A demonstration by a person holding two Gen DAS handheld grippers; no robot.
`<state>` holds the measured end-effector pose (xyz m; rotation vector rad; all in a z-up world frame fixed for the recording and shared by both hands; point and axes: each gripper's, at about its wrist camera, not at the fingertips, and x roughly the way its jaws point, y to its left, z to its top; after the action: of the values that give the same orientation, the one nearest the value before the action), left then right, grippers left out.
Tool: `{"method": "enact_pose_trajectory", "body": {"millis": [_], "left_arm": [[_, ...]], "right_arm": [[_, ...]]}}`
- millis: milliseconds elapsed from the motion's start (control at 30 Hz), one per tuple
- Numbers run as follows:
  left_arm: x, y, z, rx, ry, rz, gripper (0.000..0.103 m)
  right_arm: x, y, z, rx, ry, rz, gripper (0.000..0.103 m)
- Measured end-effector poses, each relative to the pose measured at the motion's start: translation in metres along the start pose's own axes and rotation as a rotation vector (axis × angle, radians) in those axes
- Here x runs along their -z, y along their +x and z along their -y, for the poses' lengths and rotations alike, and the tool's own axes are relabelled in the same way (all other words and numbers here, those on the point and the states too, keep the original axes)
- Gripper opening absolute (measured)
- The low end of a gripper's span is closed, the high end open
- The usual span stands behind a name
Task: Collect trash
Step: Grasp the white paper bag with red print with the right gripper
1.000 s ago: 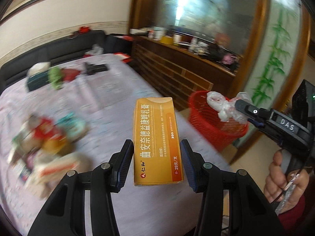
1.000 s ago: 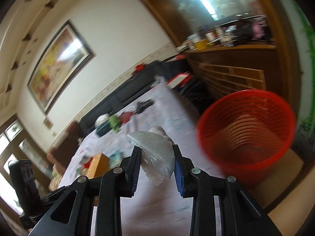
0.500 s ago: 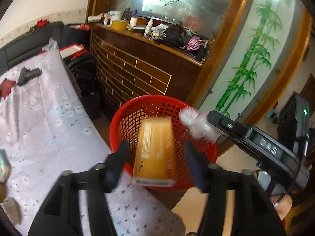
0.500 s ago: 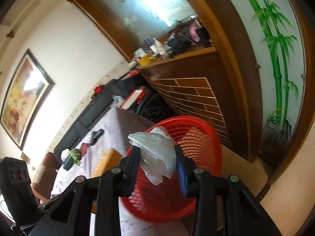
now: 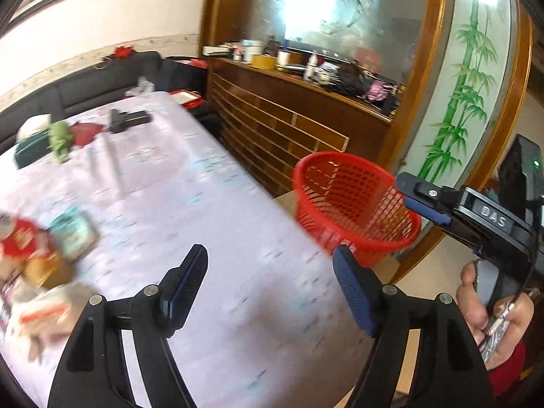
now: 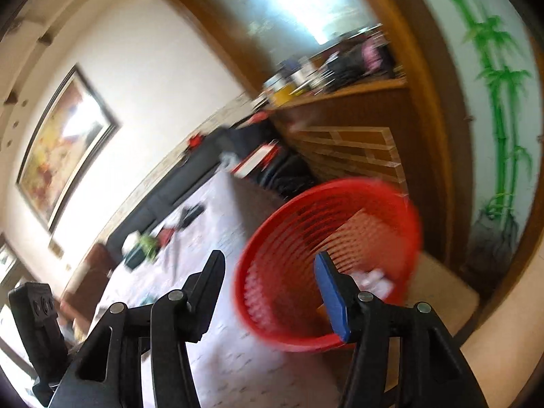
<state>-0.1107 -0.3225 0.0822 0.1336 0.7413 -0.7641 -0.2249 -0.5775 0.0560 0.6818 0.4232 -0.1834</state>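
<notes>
Both loads are gone. A second ago the left hand-held gripper (image 5: pixel 270 285) was clamped on an orange medicine box and the right hand-held gripper (image 6: pixel 268 289) on a crumpled plastic bag; half a second ago both hung over the red basket (image 5: pixel 353 200). Now each one is released, jaws wide apart with nothing between them.

In the right wrist view, pale crumpled stuff (image 6: pixel 374 277) lies low inside the basket, at about 3 o'clock from the blue pad (image 6: pixel 331 294); it is probably the bag, though blur makes that uncertain. The box does not show clearly in either view, so I judge, rather than see, that it dropped in too.

The left camera has swung back toward the bed (image 5: pixel 190 204). The basket now sits at 2 o'clock from the left gripper, off the bed's edge, with the right gripper reaching over it at 3 o'clock.

So this round of dumping looks finished, and the task is not. A blurred heap of packets (image 5: pixel 37 272) remains on the bedspread at 9 o'clock, with a teal box (image 5: pixel 73 231) just beside it. Farther up the bed, at 11 o'clock, lie a green toy (image 5: pixel 60 139) and a dark object (image 5: pixel 127 119). The heap is likely the next pick.
</notes>
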Motion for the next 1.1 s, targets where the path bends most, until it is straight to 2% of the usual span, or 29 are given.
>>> {"method": "enact_pose_trajectory", "body": {"millis": [267,500,600,633,800,967,1100], "left_arm": [[0.052,-0.054,-0.065,-0.1,-0.088,0.009,0.075],[0.1,-0.1,-0.142,-0.191,-0.248,0.005,0.075],[0.115,-0.12,-0.172,-0.241,-0.298,0.023,0.075],[0.119,-0.126,-0.181,-0.263,-0.313,0.023,0.075],[0.133,-0.147,-0.218,-0.318,-0.41,0.041,0.075],[0.14,-0.16,-0.244,-0.357,-0.47,0.049,0.075],[0.148,-0.17,-0.262,-0.376,-0.507,0.061,0.075]], "right_arm": [[0.046,0.042,-0.072,-0.097,-0.118,-0.151,0.06],[0.085,0.079,-0.134,-0.184,-0.233,-0.3,0.061],[0.099,0.101,-0.169,-0.246,-0.29,-0.377,0.063],[0.103,0.109,-0.18,-0.263,-0.313,-0.399,0.067],[0.125,0.168,-0.228,-0.33,-0.36,-0.518,0.067],[0.14,0.222,-0.247,-0.292,-0.37,-0.575,0.067],[0.154,0.224,-0.248,-0.347,-0.333,-0.658,0.068]]}}
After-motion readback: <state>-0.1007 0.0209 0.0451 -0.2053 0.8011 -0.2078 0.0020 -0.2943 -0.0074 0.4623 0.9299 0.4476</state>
